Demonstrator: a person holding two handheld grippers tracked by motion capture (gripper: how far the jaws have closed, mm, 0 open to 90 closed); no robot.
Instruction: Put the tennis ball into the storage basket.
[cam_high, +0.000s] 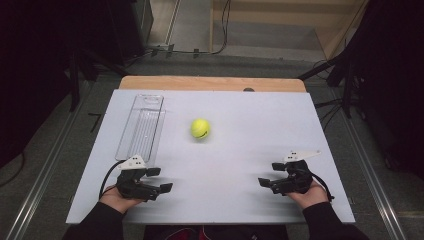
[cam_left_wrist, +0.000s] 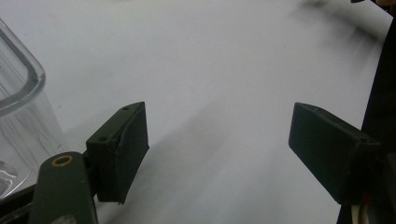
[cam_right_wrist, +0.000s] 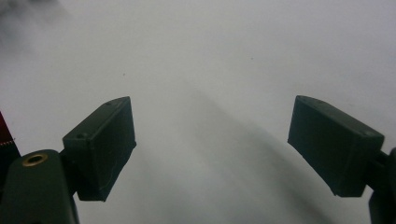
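Observation:
A yellow-green tennis ball (cam_high: 200, 128) lies on the white table top (cam_high: 250, 125), a little left of the middle. A clear plastic tray (cam_high: 141, 127) rests at the left; its rounded corner (cam_left_wrist: 21, 93) appears in the left gripper view. My left gripper (cam_high: 161, 179) sits near the front left edge, just below the tray, jaws wide apart with bare table between them (cam_left_wrist: 217, 140). My right gripper (cam_high: 270, 174) rests at the front right, also open over bare table (cam_right_wrist: 212, 140). Both point inward toward each other, well short of the ball.
The white board lies on a wooden table whose far edge (cam_high: 210, 83) shows behind it. Dark stands and cables (cam_high: 330, 107) flank the table on the floor. A person's hands (cam_high: 116, 199) hold the grippers at the front edge.

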